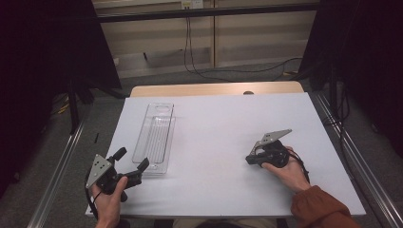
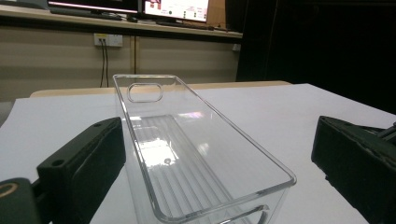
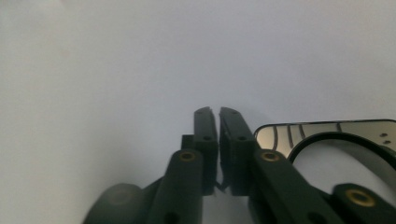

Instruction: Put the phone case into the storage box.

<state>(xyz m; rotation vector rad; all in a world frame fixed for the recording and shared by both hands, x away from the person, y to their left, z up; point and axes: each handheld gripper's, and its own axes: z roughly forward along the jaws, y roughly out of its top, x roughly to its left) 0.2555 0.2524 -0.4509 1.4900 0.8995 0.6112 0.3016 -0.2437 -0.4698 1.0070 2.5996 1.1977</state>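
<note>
Beside tray — left gripper, agape.

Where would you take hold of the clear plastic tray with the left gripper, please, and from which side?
Probably by the near short end wall of the clear plastic tray, coming from the person's side. The left gripper already stands open there, one jaw on each side of that end. The tray is long and narrow, with thin upright walls and a handle cutout at the far end.

Left tongs spread wide — right tongs nearly closed.
</note>
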